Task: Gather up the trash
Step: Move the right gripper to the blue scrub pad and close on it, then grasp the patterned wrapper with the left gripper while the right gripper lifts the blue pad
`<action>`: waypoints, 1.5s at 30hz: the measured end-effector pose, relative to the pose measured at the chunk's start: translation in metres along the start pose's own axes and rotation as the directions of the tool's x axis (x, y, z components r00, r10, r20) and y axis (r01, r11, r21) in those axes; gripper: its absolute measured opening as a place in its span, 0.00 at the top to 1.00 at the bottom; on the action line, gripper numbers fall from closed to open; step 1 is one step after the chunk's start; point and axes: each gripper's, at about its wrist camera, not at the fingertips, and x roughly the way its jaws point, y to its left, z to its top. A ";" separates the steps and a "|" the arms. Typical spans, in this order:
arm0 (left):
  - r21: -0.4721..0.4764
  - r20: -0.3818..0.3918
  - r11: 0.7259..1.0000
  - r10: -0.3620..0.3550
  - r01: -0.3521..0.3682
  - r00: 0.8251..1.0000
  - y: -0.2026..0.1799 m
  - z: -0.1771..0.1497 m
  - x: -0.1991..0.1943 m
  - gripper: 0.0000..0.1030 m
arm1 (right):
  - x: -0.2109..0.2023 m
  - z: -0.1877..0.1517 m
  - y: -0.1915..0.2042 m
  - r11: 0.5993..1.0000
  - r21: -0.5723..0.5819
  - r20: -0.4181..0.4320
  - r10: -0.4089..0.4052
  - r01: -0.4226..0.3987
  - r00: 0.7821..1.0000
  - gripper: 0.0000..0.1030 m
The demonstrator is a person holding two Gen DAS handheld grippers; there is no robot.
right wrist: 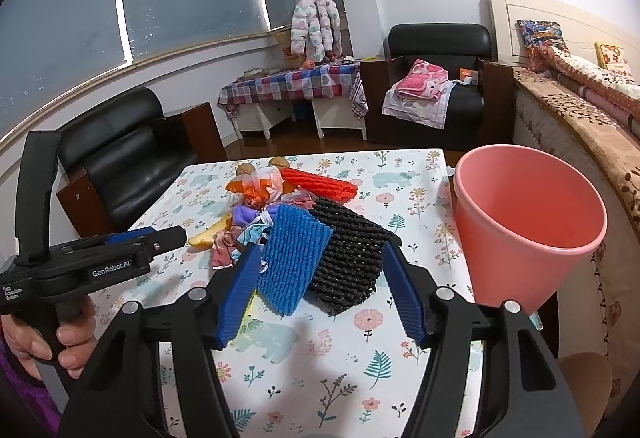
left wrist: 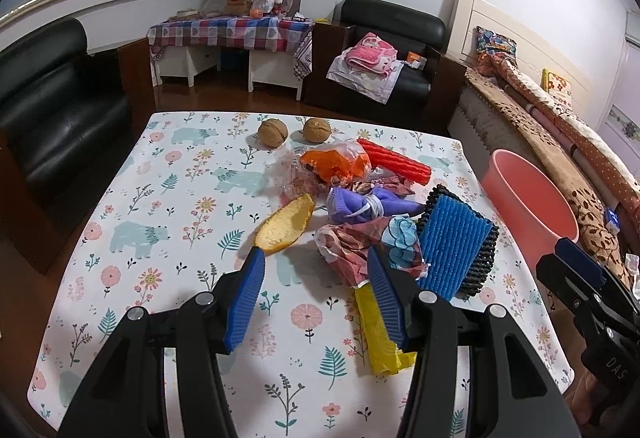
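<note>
We have the trash heaped in the middle of the worktop (left wrist: 120, 206), with the pink bin (right wrist: 528, 226) standing at the worktop's right edge, well apart from the heap but close to our right side.

Our right tool (right wrist: 320, 274) has its jaws wide, with nothing pressed between the pads. Straight ahead of it, on the near right flank of the heap, lie the blue foam net (right wrist: 294, 262) and the black foam net (right wrist: 348, 258), overlapping, the blue one on top and to the left. Both run lengthwise from near to far, roughly in line with the way the tool points, so the open jaws already straddle their width. This is the relation we judge the next grasp to turn on: the nets are just beyond the fingertips, and the bin is a short swing to the right.

Our left tool (left wrist: 316, 266) is also wide and empty. It points at the crumpled wrapper (left wrist: 360, 246), with the orange peel (left wrist: 286, 224) just left of its left fingertip and a yellow wrapper (left wrist: 380, 334) lying under its right finger.

The right hand is nearer both the nets and the bin, so we judge it better placed for the first pick.
</note>
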 end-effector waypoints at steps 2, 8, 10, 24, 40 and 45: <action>-0.003 -0.005 1.000 -0.002 0.002 1.000 0.001 0.000 0.001 0.49 | 0.000 0.000 0.001 1.000 0.000 0.000 0.004 -0.004 1.000 0.40; -0.003 -0.011 1.000 -0.005 0.005 1.000 0.001 0.001 0.003 0.49 | 0.002 -0.001 0.001 1.000 0.002 -0.007 0.010 -0.010 1.000 0.43; -0.004 -0.015 1.000 -0.006 0.006 1.000 0.001 -0.002 0.003 0.49 | 0.003 -0.001 0.000 1.000 0.004 -0.009 0.011 -0.011 1.000 0.44; -0.035 -0.060 0.997 -0.070 0.068 0.996 0.006 -0.003 0.020 0.49 | 0.008 -0.003 -0.001 0.999 0.005 -0.020 0.044 -0.043 0.999 0.44; 0.022 -0.126 0.994 -0.107 0.111 0.986 -0.015 0.004 0.047 0.49 | 0.016 -0.005 -0.014 0.998 0.040 -0.040 0.053 -0.051 0.998 0.47; 0.003 -0.176 0.990 -0.138 0.141 0.975 -0.015 0.002 0.058 0.62 | 0.017 -0.006 -0.014 0.998 0.044 -0.047 0.056 -0.054 0.997 0.47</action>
